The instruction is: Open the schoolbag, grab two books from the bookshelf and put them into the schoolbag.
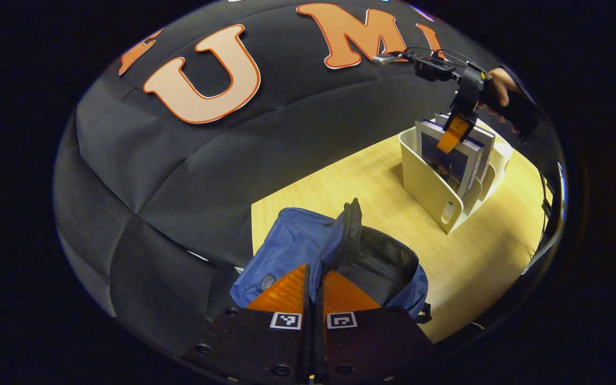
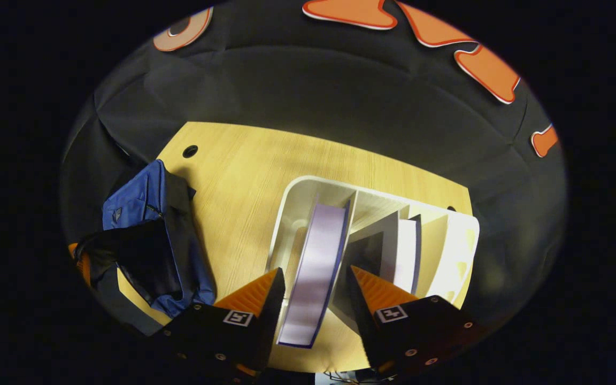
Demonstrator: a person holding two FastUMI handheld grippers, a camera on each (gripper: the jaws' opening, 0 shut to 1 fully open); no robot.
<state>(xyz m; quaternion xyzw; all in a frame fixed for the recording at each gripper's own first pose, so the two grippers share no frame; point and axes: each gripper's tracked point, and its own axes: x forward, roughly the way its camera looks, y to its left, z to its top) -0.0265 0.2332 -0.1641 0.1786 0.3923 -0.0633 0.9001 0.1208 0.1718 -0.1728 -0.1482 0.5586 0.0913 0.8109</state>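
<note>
The blue schoolbag (image 1: 292, 240) lies on the table with its dark inside showing. My left gripper (image 1: 314, 270) is shut on the bag's raised zipper edge, and blue fabric runs between its fingers. In the right gripper view the bag (image 2: 137, 203) lies at the left. A white bookshelf (image 1: 431, 187) stands farther right with upright books (image 1: 449, 163) in it. My right gripper (image 2: 316, 270) is open astride the top of a pale-edged book (image 2: 318, 240), with a gap on each side. From the left gripper view the right gripper (image 1: 453, 133) hangs over the shelf, held by a hand (image 1: 500, 88).
The wooden table (image 1: 474, 267) has bare room between bag and bookshelf (image 2: 292, 214). A second book (image 2: 407, 246) stands in the shelf's neighbouring slot. A cable hole (image 2: 190, 151) sits near the table's far corner. The black cloth wall rises right behind the table.
</note>
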